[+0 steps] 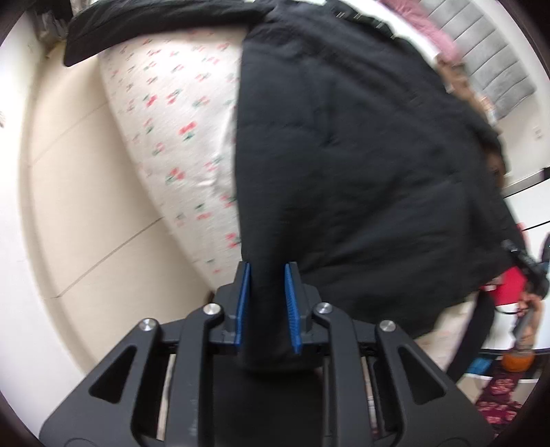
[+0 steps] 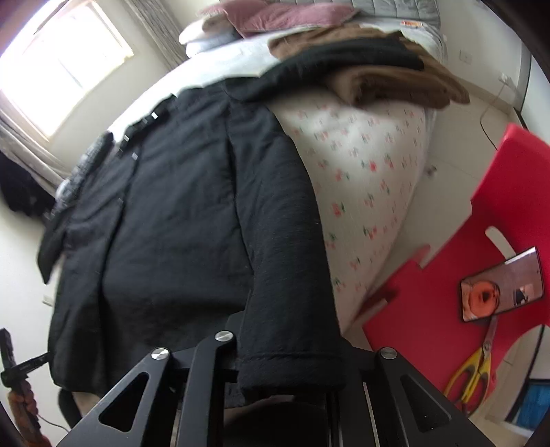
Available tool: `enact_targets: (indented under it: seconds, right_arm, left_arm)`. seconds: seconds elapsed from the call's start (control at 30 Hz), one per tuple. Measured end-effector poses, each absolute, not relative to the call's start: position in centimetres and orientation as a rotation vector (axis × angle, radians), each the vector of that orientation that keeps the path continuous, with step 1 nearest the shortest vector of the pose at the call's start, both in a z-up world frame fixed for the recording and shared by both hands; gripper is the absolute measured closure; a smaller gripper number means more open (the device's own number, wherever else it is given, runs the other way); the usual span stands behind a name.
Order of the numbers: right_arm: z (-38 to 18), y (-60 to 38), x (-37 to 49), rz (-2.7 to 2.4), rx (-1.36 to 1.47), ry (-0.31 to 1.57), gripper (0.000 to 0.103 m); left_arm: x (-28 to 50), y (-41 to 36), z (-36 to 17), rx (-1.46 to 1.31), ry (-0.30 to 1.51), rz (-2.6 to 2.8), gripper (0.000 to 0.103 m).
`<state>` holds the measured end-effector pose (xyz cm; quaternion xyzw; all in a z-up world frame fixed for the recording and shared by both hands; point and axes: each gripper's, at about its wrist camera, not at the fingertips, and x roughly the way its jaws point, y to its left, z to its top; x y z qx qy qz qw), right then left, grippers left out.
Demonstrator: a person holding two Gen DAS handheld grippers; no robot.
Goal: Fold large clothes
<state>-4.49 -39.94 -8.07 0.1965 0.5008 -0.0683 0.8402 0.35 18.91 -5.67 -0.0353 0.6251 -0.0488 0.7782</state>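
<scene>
A large black padded coat (image 1: pixel 361 154) lies spread over a bed with a flowered sheet (image 1: pixel 172 113), its lower part hanging over the mattress edge. My left gripper (image 1: pixel 266 275) is shut on a fold of the coat's edge, with black cloth filling the gap between its blue pads (image 1: pixel 243 302). In the right wrist view the coat (image 2: pixel 165 206) runs away up the bed. One sleeve (image 2: pixel 285 258) stretches down along the mattress edge into my right gripper (image 2: pixel 288 330). The cuff drapes over that gripper and hides its fingers. The sleeve looks held there.
A brown blanket (image 2: pixel 395 79) and pink pillows (image 2: pixel 275 15) lie at the far end of the bed. A red chair (image 2: pixel 464 275) stands close on the right, carrying a phone (image 2: pixel 502 285) and yellow scissors (image 2: pixel 471 368). Pale tiled floor (image 1: pixel 79 206) lies beside the bed, with a window (image 2: pixel 58 68) at the far left.
</scene>
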Motion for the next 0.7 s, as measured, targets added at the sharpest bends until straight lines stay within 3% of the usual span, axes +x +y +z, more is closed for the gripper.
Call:
enact_targets:
  seconds: [0.07,0.13,0.2,0.33,0.7]
  right_arm:
    - [-9.8,-40.4,-4.7,-0.163,0.451,1.087,0.069]
    - [-9.0,-41.2,-5.0,-0.166,0.480,1.063,0.053]
    - [-6.8,-42.4,-5.2,-0.181,0.473,0.999,0.042]
    - [-2.1,-44.9,-4.9,-0.195,0.471,0.915,0.035]
    - [10.2,-44.1,9.1,-0.109,0.296,0.773,0.028]
  left_arm:
    - [0.2,19.3,-5.8,-0.008,1.332,-0.031,0.073]
    - [0.8,19.5,-4.1,-0.019,1.281,-0.027,0.044]
    - [1.7,18.8,-1.6,-0.014,1.208,-0.033,0.027]
    - [5.6,15.2,2.7,0.049,1.107,-0.066,0.019]
    - [22.3,1.8,7.1,0.092,1.074,-0.259,0.018]
